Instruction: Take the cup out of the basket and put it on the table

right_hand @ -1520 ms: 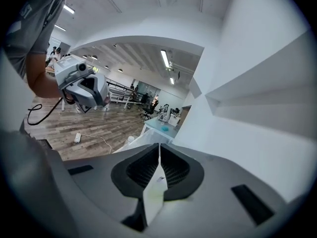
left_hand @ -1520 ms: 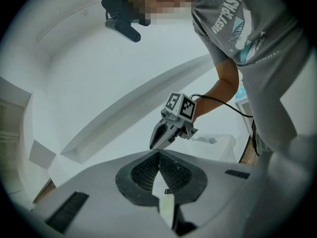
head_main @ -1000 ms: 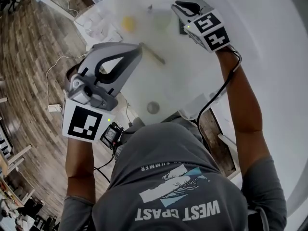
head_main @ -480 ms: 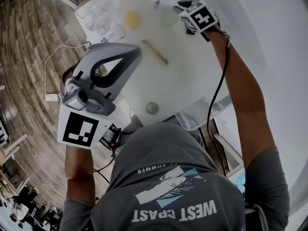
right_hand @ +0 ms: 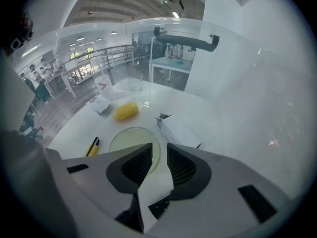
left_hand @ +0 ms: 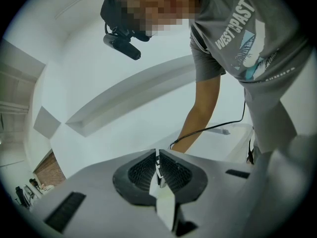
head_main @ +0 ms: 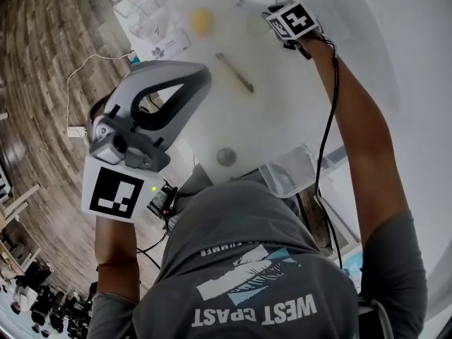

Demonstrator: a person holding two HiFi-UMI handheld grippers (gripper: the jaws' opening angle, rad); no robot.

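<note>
A pale, round, translucent cup or dish [right_hand: 132,142] lies on the white table [head_main: 282,97], seen from above; which of the two it is I cannot tell. My right gripper [right_hand: 159,146] hovers just over its near edge, jaws a little apart with nothing between them. In the head view the right gripper [head_main: 274,13] is stretched far across the table beside that round thing [head_main: 258,25]. My left gripper [head_main: 200,78] is held high off the table's left edge, jaws pressed together and empty [left_hand: 158,155]. No basket is clearly visible.
A yellow lemon-like object [right_hand: 125,111], a yellow-and-black pen [right_hand: 92,146] and a white box [right_hand: 181,132] lie round the cup. Clear plastic containers [right_hand: 121,86] stand at the far edge. A clear tub [head_main: 293,169] and a small grey disc [head_main: 226,157] sit near the person.
My right gripper has reached farther across the table, up to the pale round thing. The left gripper has stayed raised, almost where it was.
</note>
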